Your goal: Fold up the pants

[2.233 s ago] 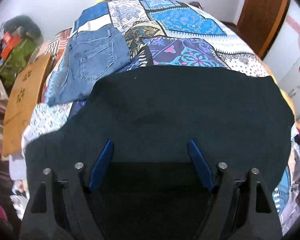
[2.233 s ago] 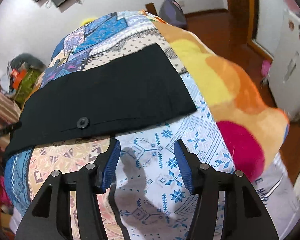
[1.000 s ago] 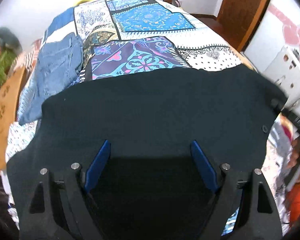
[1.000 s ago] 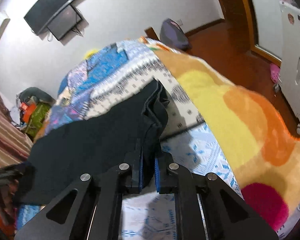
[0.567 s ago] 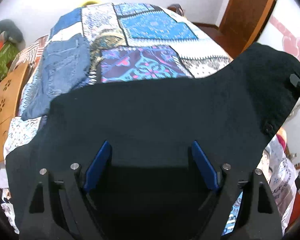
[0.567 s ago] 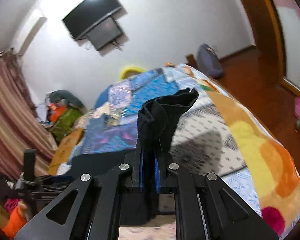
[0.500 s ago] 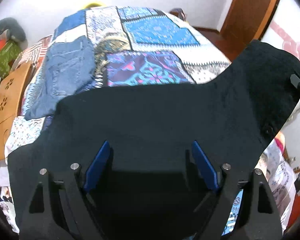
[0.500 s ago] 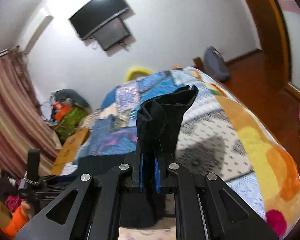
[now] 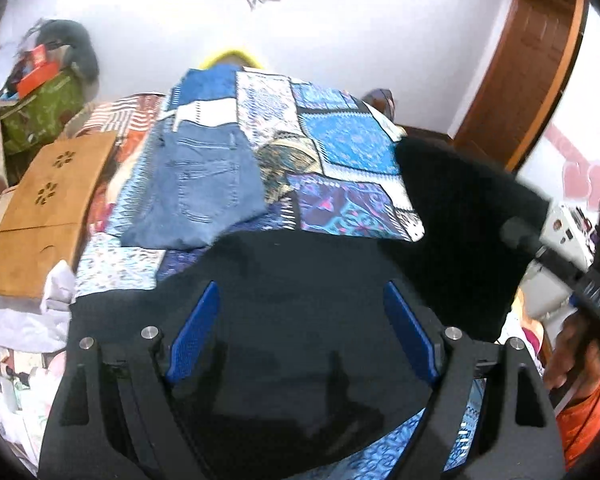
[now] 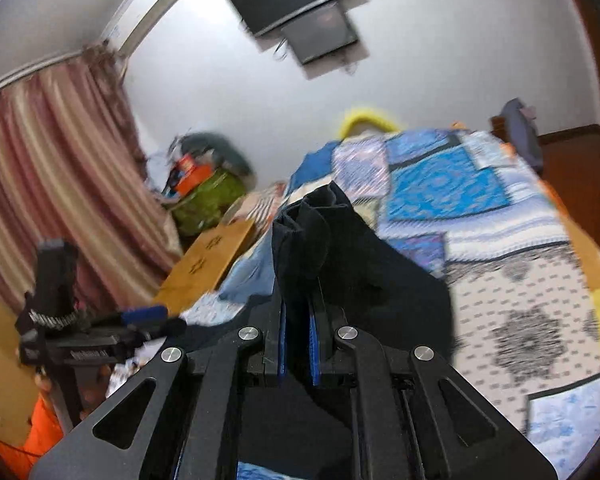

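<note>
The only container you have in view is the green bag (image 9: pixel 40 112) at the far left corner of the room, beside the bed (image 9: pixel 340 136). An orange-red box (image 9: pixel 34 68) sits on top of what fills it, and a dark bundle (image 9: pixel 72 44) lies just behind; what else is inside I cannot tell. In the right wrist view the same green bag (image 10: pixel 208 200) appears next to the striped curtain (image 10: pixel 52 184).

The black pants (image 9: pixel 308 280) lie across the near part of the patchwork bedcover. Your left gripper (image 9: pixel 300 320) is spread wide, its blue pads (image 9: pixel 196 332) standing over the black cloth and pinching nothing. Your right gripper (image 10: pixel 298 316) is pressed together on one end of the black pants (image 10: pixel 320 248), and this end is held up in the air above the bed (image 10: pixel 520 264).

Compared with half a second ago, the lifted end has travelled further toward the left side: in the left wrist view it now covers the right edge of the blue patches, and your right gripper (image 9: pixel 560 268) has come closer in. The left gripper has stayed spread over the same part of the cloth. The folded blue jeans (image 9: pixel 204 184) and the brown perforated board (image 9: pixel 52 196) have kept their places at the left of the bed.
</note>
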Demonstrator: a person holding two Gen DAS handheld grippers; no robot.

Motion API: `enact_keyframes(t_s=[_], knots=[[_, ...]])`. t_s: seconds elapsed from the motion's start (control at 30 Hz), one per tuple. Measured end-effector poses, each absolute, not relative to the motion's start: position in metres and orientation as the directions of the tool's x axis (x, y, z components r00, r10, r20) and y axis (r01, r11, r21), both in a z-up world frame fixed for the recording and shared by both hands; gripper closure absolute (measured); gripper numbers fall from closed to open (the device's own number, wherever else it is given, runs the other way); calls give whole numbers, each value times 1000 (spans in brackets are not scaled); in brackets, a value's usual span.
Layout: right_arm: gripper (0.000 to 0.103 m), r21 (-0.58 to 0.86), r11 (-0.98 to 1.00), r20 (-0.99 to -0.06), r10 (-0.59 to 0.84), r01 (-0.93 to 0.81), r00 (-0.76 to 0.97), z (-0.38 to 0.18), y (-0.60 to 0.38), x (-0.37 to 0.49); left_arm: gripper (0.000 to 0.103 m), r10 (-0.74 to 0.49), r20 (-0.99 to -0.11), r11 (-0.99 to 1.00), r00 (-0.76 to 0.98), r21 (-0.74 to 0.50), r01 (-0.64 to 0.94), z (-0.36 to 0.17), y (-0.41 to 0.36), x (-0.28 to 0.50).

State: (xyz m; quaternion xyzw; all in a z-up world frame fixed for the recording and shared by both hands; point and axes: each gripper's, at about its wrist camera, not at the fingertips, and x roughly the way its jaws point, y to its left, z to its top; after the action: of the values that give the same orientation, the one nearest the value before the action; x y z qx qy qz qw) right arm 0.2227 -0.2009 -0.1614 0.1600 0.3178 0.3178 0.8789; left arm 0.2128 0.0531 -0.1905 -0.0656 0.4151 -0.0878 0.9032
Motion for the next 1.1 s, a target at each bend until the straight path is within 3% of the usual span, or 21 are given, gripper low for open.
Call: enact_keyframes(t_s=[0.27, 0.43, 0.53, 0.73, 1.0, 1.1], knots=[[94, 467, 714, -602, 689, -522, 404, -212, -141, 217, 19, -181, -744, 981, 643, -186, 60, -195, 76, 199], [84, 430, 722, -679, 654, -542, 333, -231, -128, 208, 19, -184, -750, 981, 636, -183, 68, -198, 70, 200], [68, 450, 710, -690, 661, -541, 293, -227, -132, 204, 19, -189, -751, 981, 632, -176, 83, -197, 61, 203], [65, 401, 732, -647, 652, -551, 395, -196, -158, 201, 19, -200, -745, 980, 636, -145, 139, -195, 27, 217], [66, 320, 817, -670, 553, -479, 496, -208, -205, 234, 55, -239, -805, 963, 543, -123, 241, -227, -33, 246], [74, 332, 834, -715, 527, -441, 459, -234, -210, 247, 64, -228, -849, 957, 476, -106, 268, -253, -52, 255]])
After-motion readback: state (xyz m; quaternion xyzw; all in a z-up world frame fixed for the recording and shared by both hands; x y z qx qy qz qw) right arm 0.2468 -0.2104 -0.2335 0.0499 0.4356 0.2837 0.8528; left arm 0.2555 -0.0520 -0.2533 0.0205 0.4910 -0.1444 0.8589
